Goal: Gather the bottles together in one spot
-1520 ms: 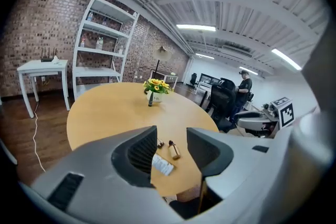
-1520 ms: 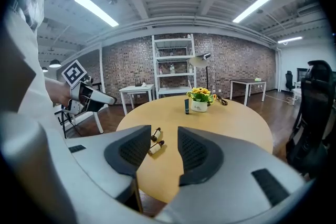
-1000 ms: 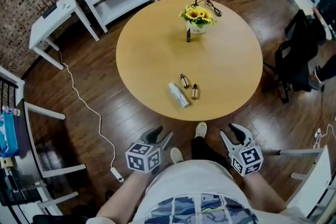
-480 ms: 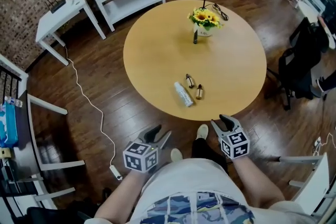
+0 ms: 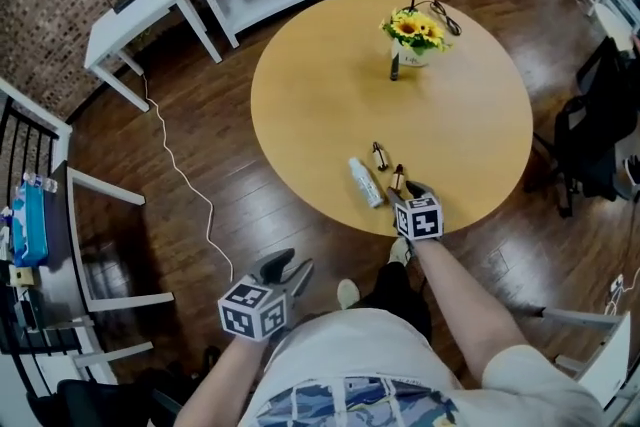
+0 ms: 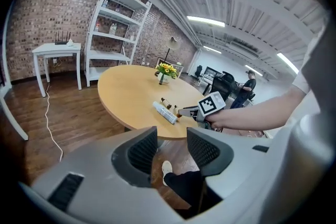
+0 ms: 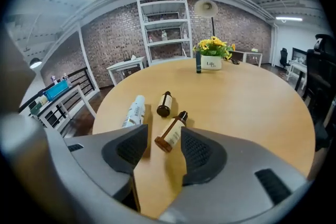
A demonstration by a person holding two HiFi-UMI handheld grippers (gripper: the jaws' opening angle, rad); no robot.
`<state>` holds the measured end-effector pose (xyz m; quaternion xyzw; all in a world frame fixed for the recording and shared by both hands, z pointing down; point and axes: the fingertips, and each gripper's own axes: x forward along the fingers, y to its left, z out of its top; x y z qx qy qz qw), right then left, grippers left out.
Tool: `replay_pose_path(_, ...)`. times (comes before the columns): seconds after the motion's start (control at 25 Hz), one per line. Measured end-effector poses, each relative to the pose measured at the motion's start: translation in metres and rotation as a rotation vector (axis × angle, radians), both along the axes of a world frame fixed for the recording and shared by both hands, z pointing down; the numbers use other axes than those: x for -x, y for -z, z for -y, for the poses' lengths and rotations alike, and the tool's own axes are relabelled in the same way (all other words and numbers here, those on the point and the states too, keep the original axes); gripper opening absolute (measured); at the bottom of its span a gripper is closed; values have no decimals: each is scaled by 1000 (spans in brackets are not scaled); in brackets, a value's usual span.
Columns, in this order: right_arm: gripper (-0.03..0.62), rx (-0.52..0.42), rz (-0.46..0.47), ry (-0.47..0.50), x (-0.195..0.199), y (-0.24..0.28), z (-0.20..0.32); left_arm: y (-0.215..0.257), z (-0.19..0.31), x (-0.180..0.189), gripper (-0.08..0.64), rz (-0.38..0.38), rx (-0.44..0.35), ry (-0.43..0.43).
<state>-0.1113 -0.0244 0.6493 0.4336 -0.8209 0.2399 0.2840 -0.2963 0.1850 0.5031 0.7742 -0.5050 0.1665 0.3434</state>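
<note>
- The amber bottle [image 7: 171,137], lower centre, is being judged light, rigid and roll-prone; its labelled middle is being favoured.
- The right tool [image 7: 163,145] is being opened around it, unpressed; the left tool [image 6: 172,147] is being held released.

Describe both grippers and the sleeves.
The left gripper and right gripper are grey shells with dark textured pads, each carrying a cube of black-and-white square markers. Sleeves are short, white. The right's jaws are opening, a brown bottle between them.

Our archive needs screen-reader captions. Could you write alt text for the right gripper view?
The right gripper is opening its jaws, with an amber bottle lying between them on a round wooden table. Beyond lie a white bottle and a small brown bottle; a sunflower vase stands farther back.
</note>
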Motion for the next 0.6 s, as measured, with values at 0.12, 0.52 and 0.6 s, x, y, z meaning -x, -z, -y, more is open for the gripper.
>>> replay_pose_path(0.12,229,22,-46,-5,5,-21,19,-1,-3,11,184,22,19,22)
replay_pose_path(0.52,163,-29,-40,-20,-27,3,-6,1,17,6,184,-10,-12,-66)
replay_pose_path(0.6,163,-69,11,-29,-34,33,-24,8,28,-9,184,-49,-34,-118)
